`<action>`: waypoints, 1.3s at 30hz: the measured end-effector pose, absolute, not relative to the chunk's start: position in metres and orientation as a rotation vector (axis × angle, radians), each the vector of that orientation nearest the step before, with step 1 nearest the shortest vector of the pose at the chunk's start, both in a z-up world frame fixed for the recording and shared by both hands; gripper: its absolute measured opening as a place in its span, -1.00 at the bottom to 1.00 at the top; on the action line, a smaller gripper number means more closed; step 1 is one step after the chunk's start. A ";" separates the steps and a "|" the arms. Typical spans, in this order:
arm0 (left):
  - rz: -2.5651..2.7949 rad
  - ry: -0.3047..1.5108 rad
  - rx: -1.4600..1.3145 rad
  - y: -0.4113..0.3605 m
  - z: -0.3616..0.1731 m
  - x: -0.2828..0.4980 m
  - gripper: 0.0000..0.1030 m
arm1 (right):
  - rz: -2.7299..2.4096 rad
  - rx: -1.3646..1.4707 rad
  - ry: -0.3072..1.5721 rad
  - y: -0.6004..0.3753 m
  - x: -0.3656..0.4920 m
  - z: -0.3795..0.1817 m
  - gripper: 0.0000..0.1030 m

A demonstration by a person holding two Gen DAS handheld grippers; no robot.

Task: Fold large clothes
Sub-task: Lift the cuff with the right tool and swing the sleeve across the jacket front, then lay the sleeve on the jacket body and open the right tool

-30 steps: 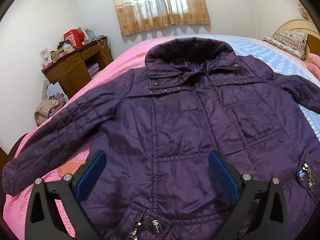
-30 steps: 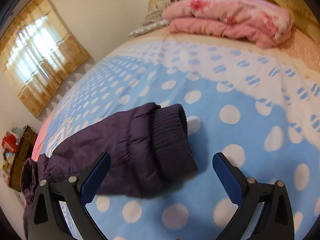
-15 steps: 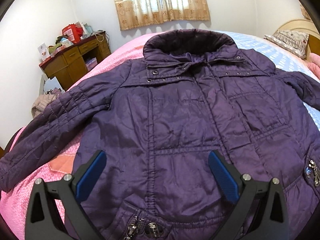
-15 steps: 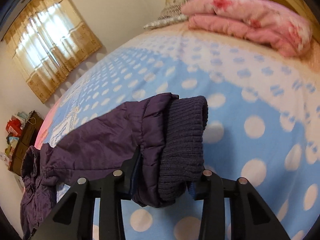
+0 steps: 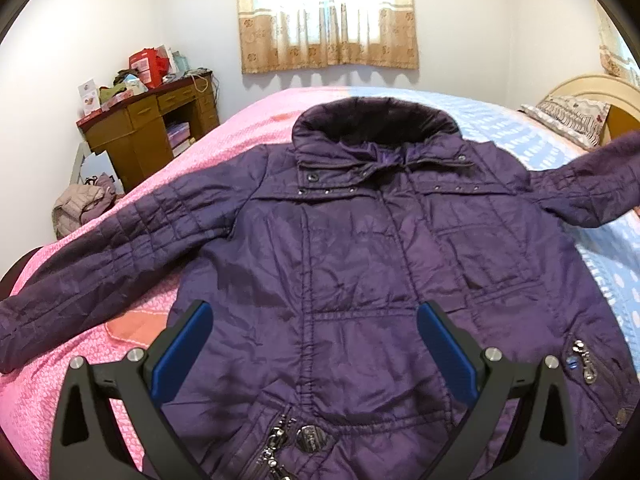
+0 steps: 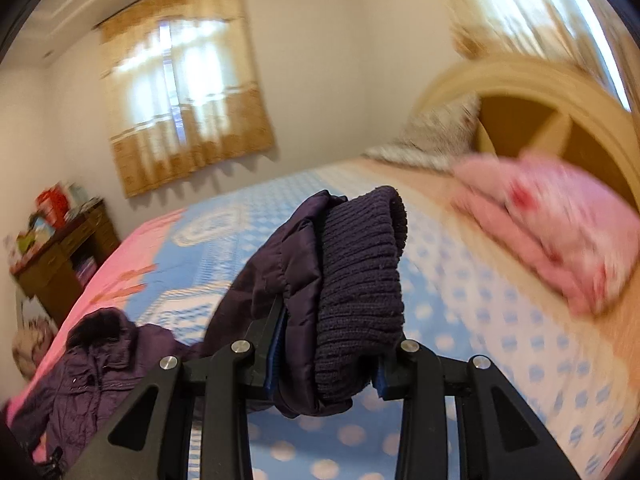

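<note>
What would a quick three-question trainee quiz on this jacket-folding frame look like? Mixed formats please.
1. True or false: the left gripper is clamped on the purple jacket.
2. Multiple choice: what is pinched in the right gripper? A) the collar B) the sleeve end with its knit cuff C) the hem zipper
3. Short answer: what lies folded by the headboard?

Key
1. False: its jaws stand wide apart above the jacket front, with nothing between the pads.
2. B: the cuff and sleeve end are squeezed between the pads, raised off the blue dotted bedspread.
3. A pink quilt.
</note>
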State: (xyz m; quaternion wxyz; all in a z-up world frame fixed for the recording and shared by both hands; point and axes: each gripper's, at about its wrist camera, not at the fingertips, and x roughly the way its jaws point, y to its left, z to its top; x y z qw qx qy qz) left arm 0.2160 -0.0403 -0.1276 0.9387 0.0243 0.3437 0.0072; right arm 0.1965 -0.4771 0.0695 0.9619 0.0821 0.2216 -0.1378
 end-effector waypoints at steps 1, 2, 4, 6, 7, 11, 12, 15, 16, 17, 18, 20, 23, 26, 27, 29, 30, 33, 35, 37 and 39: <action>0.008 0.698 0.044 -0.040 -0.125 0.215 1.00 | -0.262 0.136 0.444 -0.462 0.200 0.078 -0.32; 0.003 0.694 0.039 -0.039 -0.123 0.214 1.00 | -0.242 0.107 0.439 -0.447 0.203 0.086 -0.32; -0.005 0.686 0.032 -0.038 -0.120 0.213 1.00 | -0.206 0.069 0.438 -0.423 0.208 0.097 -0.32; -0.011 0.684 0.028 -0.037 -0.119 0.212 1.00 | -0.163 0.027 0.435 -0.391 0.216 0.110 -0.32; -0.012 0.683 0.026 -0.035 -0.119 0.211 1.00 | -0.146 0.013 0.435 -0.379 0.218 0.113 -0.32; -0.016 0.683 0.011 -0.026 -0.118 0.207 1.00 | -0.067 -0.047 0.442 -0.323 0.229 0.119 -0.32; -0.015 0.681 0.007 -0.023 -0.118 0.207 1.00 | -0.042 -0.063 0.448 -0.305 0.233 0.120 -0.32; -0.010 0.676 -0.009 -0.015 -0.117 0.207 1.00 | 0.030 -0.110 0.465 -0.251 0.240 0.113 -0.32; -0.009 0.676 -0.015 -0.013 -0.116 0.206 1.00 | 0.049 -0.125 0.471 -0.236 0.243 0.110 -0.32; -0.008 0.676 -0.020 -0.010 -0.117 0.206 1.00 | 0.073 -0.143 0.480 -0.219 0.247 0.105 -0.32; -0.007 0.676 -0.027 -0.006 -0.117 0.205 1.00 | 0.105 -0.161 0.496 -0.197 0.252 0.098 -0.32; -0.004 0.675 -0.034 0.000 -0.118 0.205 1.00 | 0.145 -0.200 0.517 -0.162 0.260 0.084 -0.32; 0.004 0.675 -0.043 0.010 -0.118 0.204 1.00 | 0.195 -0.232 0.548 -0.125 0.268 0.059 -0.32; 0.017 0.670 -0.057 0.021 -0.118 0.203 1.00 | 0.249 -0.244 0.595 -0.084 0.280 0.021 -0.32; 0.021 0.668 -0.062 0.024 -0.118 0.202 1.00 | 0.261 -0.247 0.607 -0.071 0.281 0.010 -0.31; 0.031 0.668 -0.067 0.031 -0.118 0.203 1.00 | 0.293 -0.250 0.641 -0.046 0.288 -0.019 -0.31; 0.037 0.669 -0.066 0.034 -0.118 0.203 1.00 | 0.302 -0.253 0.649 -0.039 0.290 -0.031 -0.31; 0.059 0.668 -0.060 0.043 -0.118 0.204 1.00 | 0.338 -0.224 0.706 -0.015 0.300 -0.075 -0.31; 0.077 0.670 -0.050 0.048 -0.118 0.205 1.00 | 0.366 -0.192 0.747 -0.004 0.310 -0.106 -0.31; 0.094 0.676 -0.044 0.052 -0.118 0.207 1.00 | 0.407 -0.139 0.802 -0.001 0.318 -0.129 -0.22; 0.101 0.682 -0.038 0.054 -0.117 0.209 1.00 | 0.470 -0.060 0.852 -0.005 0.324 -0.143 -0.01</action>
